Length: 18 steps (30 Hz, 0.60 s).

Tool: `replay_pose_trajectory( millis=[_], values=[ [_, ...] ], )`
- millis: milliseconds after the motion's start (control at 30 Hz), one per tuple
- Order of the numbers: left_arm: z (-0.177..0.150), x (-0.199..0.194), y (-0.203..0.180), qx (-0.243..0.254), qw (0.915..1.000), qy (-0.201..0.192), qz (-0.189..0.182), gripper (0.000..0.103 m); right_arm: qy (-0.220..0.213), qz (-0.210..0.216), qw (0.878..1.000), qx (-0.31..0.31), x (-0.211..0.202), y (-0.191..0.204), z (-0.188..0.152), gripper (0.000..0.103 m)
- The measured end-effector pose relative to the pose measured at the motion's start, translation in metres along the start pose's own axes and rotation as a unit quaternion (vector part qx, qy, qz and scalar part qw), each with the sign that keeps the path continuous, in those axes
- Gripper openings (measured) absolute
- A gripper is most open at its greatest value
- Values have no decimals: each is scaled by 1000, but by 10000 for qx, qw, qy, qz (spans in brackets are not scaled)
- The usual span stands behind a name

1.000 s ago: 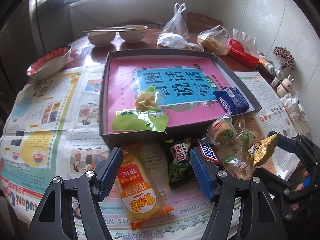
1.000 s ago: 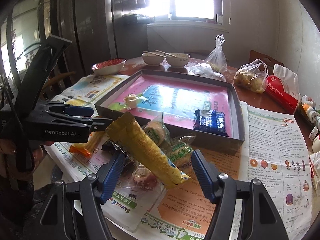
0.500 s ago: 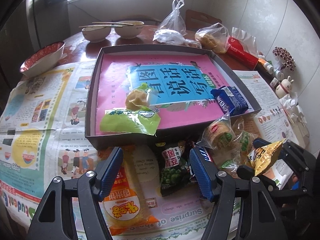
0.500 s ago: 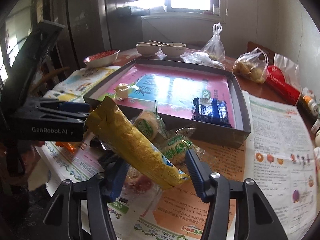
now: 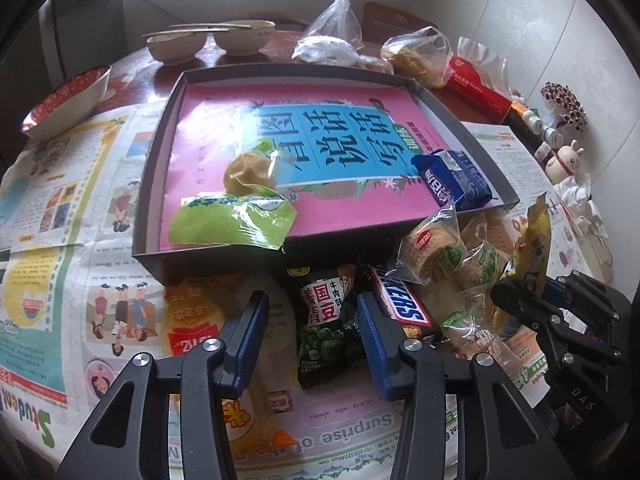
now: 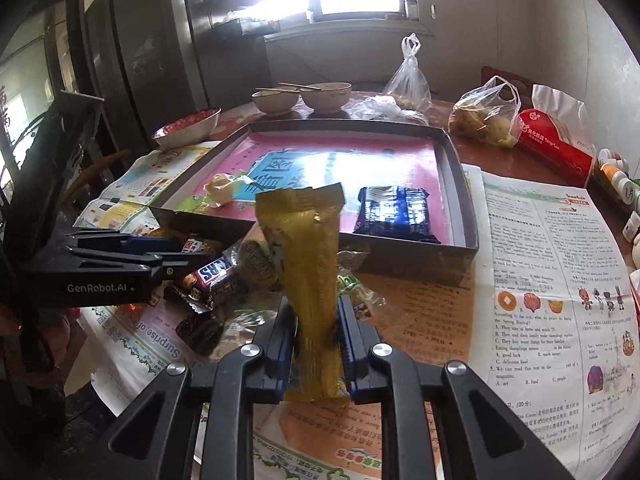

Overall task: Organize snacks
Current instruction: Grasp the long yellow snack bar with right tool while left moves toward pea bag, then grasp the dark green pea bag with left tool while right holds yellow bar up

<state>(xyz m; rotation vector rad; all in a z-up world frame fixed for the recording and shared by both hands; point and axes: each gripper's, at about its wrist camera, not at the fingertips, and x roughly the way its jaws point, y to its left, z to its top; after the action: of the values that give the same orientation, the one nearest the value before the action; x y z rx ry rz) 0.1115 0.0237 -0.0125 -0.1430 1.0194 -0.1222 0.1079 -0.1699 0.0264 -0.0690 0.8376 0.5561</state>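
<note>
Both pickups under way beside the tray (image 6: 460, 184).
Right gripper (image 6: 316, 330) has just clamped the yellow snack packet (image 6: 308, 264); left gripper (image 5: 308, 332), just closing, straddles the green-pea packet (image 5: 326, 320) ungripped; next, lift into tray.

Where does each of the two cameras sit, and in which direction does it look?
Left wrist: on the left gripper, angled down at the green pea packet between its closing fingers, pads not visibly pressing; beyond, the tray.
Right wrist: on the right gripper, just closed on the yellow packet, facing the tray and window.
Shared: tray, blue packet, Snickers bar; each sees the other gripper.
</note>
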Motion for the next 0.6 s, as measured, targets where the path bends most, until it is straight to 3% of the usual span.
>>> replay_pose_trajectory(
  millis=[200,267,600],
  values=[
    [1,8,-3,9,10000,33,17,47,-12,-9,10000,68,-1,-3,-1,21],
    [2,9,-6,37,10000,10,-4,40,-16,-7,10000,89,-1,-5,-1,21],
    [2,6,2,-181,9996,-155,-174,34,-35,6,9996,286,-1,-16,0,18]
  ],
)
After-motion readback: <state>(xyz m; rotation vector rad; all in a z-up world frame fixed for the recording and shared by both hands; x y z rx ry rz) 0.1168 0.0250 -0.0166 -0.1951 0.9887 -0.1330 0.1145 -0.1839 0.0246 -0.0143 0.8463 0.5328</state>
